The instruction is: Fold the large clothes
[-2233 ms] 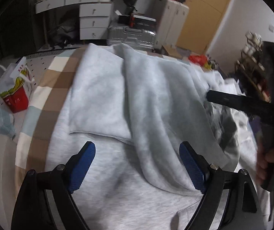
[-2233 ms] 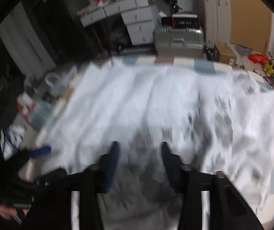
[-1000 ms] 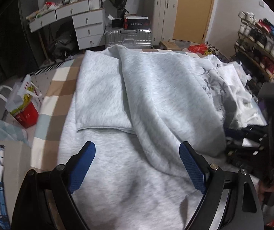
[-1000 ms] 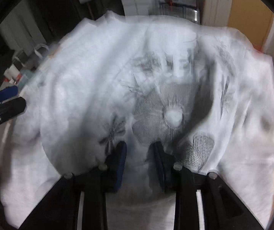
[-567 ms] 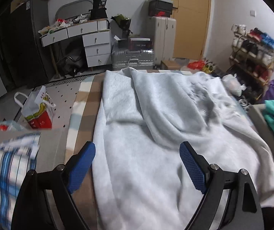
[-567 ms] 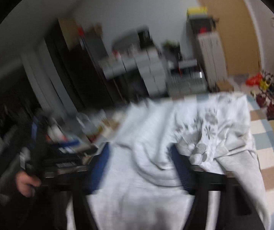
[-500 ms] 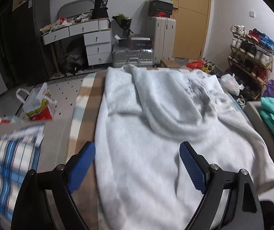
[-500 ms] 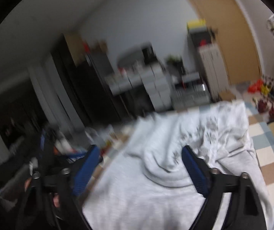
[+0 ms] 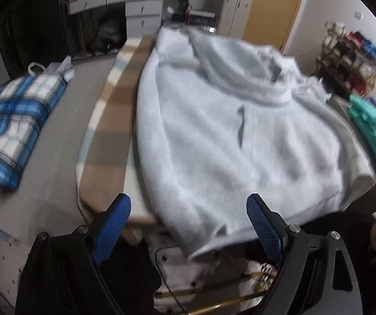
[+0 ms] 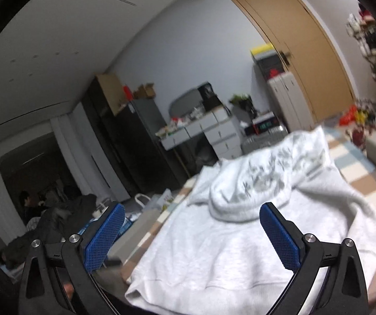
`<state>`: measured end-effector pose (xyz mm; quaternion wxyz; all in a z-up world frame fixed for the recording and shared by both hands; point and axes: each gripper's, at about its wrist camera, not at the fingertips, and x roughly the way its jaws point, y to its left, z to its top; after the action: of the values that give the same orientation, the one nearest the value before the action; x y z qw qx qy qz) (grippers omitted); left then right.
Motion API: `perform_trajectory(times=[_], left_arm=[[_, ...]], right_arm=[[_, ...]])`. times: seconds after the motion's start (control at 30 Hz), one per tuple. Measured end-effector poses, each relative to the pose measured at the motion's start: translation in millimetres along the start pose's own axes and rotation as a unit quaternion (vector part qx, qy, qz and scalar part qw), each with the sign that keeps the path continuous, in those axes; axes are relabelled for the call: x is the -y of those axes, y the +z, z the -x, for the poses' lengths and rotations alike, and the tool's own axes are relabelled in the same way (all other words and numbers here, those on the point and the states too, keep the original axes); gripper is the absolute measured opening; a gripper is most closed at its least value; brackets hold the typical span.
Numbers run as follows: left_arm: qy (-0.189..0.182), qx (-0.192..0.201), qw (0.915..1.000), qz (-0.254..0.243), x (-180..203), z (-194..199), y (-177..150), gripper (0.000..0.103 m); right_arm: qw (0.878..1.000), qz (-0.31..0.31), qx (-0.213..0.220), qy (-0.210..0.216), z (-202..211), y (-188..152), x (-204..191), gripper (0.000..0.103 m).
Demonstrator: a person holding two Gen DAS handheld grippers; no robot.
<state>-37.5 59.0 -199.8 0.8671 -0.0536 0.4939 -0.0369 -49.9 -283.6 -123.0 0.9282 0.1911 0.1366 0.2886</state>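
Your hoodie [image 9: 240, 141] lies spread on the checked blanket [image 9: 109, 120], hem nearest you, hood bunched at 12 o'clock. It looks soft, thick and floppy, so take it by the ribbed hem corners. Your left gripper [image 9: 188, 228] is wide open and empty; your right gripper [image 10: 192, 239] is opening, nothing between its jaws. Drawers [image 9: 140, 13] and clutter crowd the room beyond.
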Motion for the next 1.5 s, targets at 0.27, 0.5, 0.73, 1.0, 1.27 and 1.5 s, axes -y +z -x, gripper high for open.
perform_trajectory(times=[0.27, 0.5, 0.73, 1.0, 1.27, 1.5], left_arm=[[0.008, -0.032, 0.9946, -0.098, 26, -28, -20, 0.087], [0.039, -0.048, 0.9922, -0.108, 11, -53, -14, 0.029], [-0.003, 0.011, 0.9998, -0.019, -27, -19, -18, 0.004], [-0.024, 0.039, 0.9897, 0.135, -78, -11, -33, 0.006], [-0.026, 0.056, 0.986, 0.155, -71, 15, -43, 0.027], [-0.065, 0.064, 0.989, 0.117, -68, 18, -31, 0.065]], right_arm=[[0.999, -0.024, -0.021, 0.002, -1, -5, 9, 0.103], [0.999, -0.028, -0.028, 0.003, 0, -6, 9, 0.103], [0.999, -0.038, -0.03, 0.0, 5, -3, 8, 0.103], [0.998, -0.053, -0.03, -0.004, 7, -2, 12, 0.103], [0.995, -0.089, -0.04, 0.008, 8, 0, 25, 0.103], [0.995, -0.095, -0.008, -0.011, 20, 6, 30, 0.103]])
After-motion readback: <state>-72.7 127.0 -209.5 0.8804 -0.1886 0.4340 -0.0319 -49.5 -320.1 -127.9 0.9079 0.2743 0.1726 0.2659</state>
